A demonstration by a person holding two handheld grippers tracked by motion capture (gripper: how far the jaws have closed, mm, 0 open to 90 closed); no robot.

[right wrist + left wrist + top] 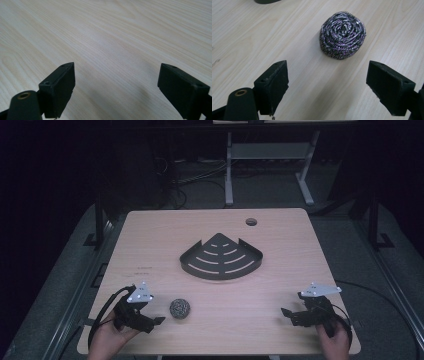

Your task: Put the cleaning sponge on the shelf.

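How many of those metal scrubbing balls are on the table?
1. The steel wool scrubber lies near the table's front edge, just beyond the left gripper, in front of its open jaws.

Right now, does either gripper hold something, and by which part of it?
Nothing is held. The left gripper is open, with the steel scrubber lying on the table ahead of its jaws. The right gripper is open over bare table.

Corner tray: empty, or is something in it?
Empty. The tray shows its bare slotted floor in the high view; the scourer lies on the table apart from it.
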